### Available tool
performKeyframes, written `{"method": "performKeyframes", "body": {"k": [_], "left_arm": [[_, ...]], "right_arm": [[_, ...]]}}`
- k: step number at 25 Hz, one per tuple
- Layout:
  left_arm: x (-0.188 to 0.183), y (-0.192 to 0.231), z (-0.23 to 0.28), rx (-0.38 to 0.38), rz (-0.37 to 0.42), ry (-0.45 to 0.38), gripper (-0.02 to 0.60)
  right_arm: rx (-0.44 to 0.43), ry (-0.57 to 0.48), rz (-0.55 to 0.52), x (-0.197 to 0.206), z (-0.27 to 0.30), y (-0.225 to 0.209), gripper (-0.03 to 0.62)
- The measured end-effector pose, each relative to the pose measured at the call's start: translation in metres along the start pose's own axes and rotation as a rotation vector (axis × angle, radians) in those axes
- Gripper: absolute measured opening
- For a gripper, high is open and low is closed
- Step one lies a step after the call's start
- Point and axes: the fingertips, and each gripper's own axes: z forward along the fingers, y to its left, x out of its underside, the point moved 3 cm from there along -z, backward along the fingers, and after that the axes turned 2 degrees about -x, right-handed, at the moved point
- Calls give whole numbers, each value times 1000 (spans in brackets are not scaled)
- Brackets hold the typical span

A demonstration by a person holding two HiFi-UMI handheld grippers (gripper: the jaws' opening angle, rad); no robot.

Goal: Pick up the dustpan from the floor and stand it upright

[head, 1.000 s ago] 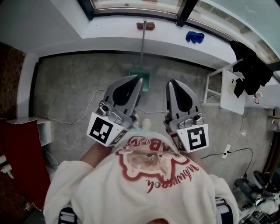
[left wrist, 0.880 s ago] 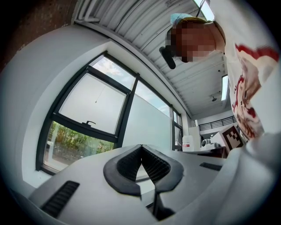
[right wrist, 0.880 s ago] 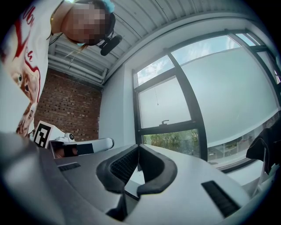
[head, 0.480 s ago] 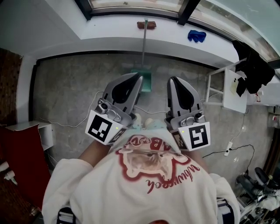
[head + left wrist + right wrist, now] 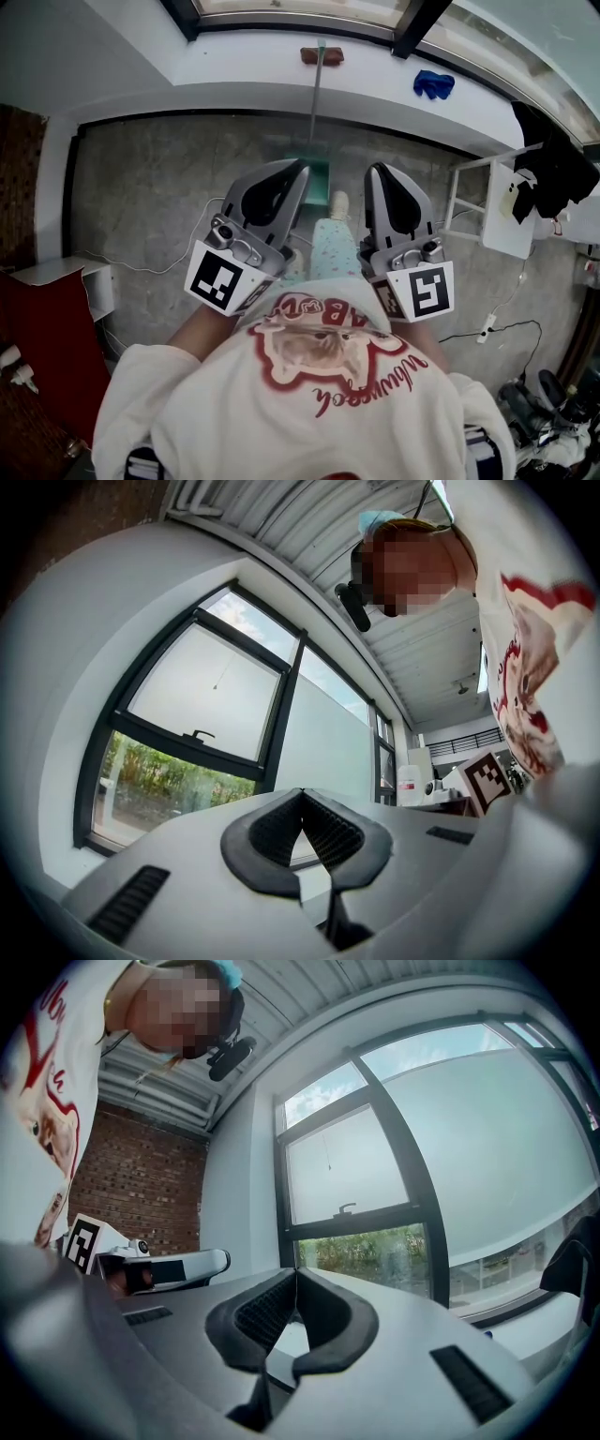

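dustpan (image 5: 319, 173): on the floor just ahead, handle (image 5: 315, 103) running straight away from both grippers
left gripper (image 5: 299, 168): nearest the dustpan, fingers closed, empty
right gripper (image 5: 378, 170): right of the dustpan, fingers closed, empty

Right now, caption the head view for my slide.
Shut, empty left gripper and right gripper held out toward the long-handled green dustpan by the wall.

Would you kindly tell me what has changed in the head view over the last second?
The person has stepped toward the green dustpan: a leg in patterned trousers now reaches forward between the left gripper and the right gripper, where only a toe showed before. Nothing was taken hold of. Unchanged: both grippers shut and empty, side by side; the dustpan untouched on the floor.
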Motion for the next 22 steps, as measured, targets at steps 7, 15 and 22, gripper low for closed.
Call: {"method": "performKeyframes", "body": {"k": [7,15,22], "left_arm": [[22,41,65,-86,10,1,18],[47,91,141,-177,7,-10,18],[88,118,187,-216,-10,21,18]], "right_arm": [[-91,45,-25,12,71,-60,25],[-177,40,-36,22,159,-126,25],[-210,107,-20,68,207,-173,25]]}}
